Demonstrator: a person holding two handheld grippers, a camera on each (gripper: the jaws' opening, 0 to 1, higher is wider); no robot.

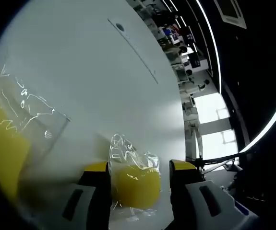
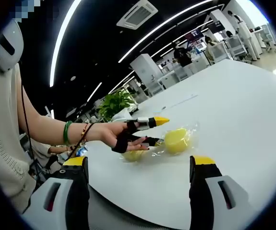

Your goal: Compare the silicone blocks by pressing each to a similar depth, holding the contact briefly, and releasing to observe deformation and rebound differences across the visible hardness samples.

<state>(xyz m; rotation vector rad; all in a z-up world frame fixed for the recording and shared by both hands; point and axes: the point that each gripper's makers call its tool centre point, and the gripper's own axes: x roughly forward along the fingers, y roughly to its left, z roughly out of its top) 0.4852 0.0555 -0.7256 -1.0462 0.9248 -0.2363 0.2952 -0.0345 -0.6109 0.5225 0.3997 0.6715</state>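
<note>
A yellow silicone block (image 1: 135,184) in a crinkled clear bag lies on the white table (image 1: 104,86), between the yellow-tipped jaws of my left gripper (image 1: 140,166). The jaws stand on either side of it with a slight gap on the right, so the gripper is open. A second bagged yellow block (image 1: 3,143) is at the far left. In the right gripper view, a person's hand holds the left gripper (image 2: 159,131) by one block (image 2: 176,140), and the other block (image 2: 133,155) lies beside it. My right gripper (image 2: 138,160) hangs open and back from both, holding nothing.
The person's bare forearm with a green bangle (image 2: 68,132) reaches in from the left. The table's near edge (image 2: 128,211) runs under my right jaws. Beyond the table's far side are a potted plant (image 2: 116,103) and office desks (image 2: 224,48).
</note>
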